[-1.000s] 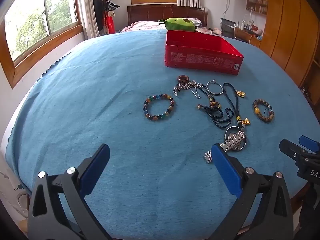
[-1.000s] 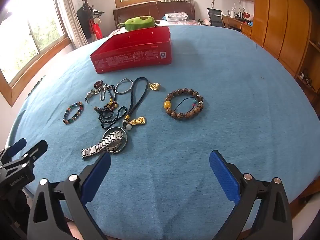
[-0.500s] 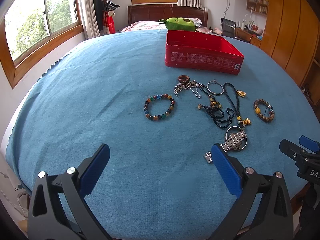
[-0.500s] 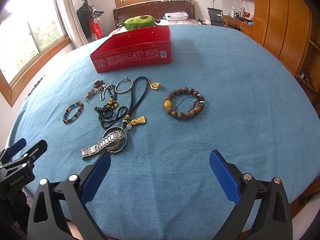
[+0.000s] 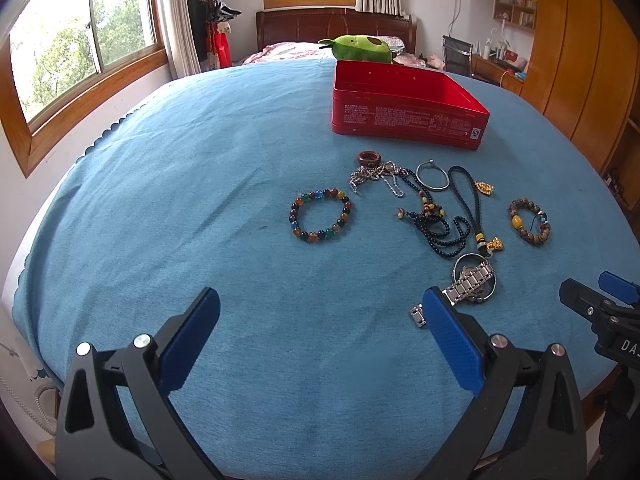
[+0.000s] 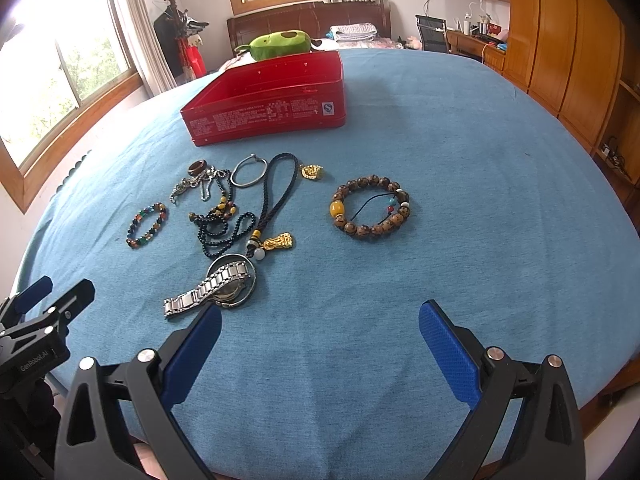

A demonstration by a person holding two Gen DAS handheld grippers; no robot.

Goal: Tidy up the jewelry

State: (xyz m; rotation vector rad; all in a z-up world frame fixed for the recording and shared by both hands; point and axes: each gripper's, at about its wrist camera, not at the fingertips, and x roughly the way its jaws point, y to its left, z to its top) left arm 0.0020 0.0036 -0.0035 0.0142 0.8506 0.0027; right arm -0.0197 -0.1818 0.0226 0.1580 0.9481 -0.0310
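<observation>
Right wrist view gives me the best look at the work: the jewelry lies spread on the round desk with a blue cloth [image 6: 460, 168], and the open red metal tin [image 6: 276, 110] stands behind it, apparently with nothing inside yet. My right tongs [image 6: 320, 344] hover low over the near edge, spread wide and holding nothing. The left tongs [image 5: 320, 334] are in the same state, released and empty, further to the left.

The brown wooden bead bracelet with one yellow bead [image 6: 370, 208] lies alone, well apart from the other pieces. I judge it light, round and a little slippery, on elastic cord, so I would pinch across one side of the ring, not over the whole loop. The multicoloured glass bead bracelet [image 5: 322, 220] is also free and should handle the same way; it suits the left side.

The silver steel watch with link band [image 6: 216, 286] looks the heaviest piece. It rests on a thin ring-shaped thing I cannot identify. I would take it at the band near the case, because the links are stiff enough to hold.

The black bead necklace [image 6: 224, 226], the silver chain [image 6: 192, 184] and the black braided cord with gold charms [image 6: 276, 196] lie tangled and touching. These are limp, and lifting one may drag its neighbours. The thin silver bangle [image 6: 250, 172] and the small brown ring [image 6: 198, 167] lie flat, hard to get under.
</observation>
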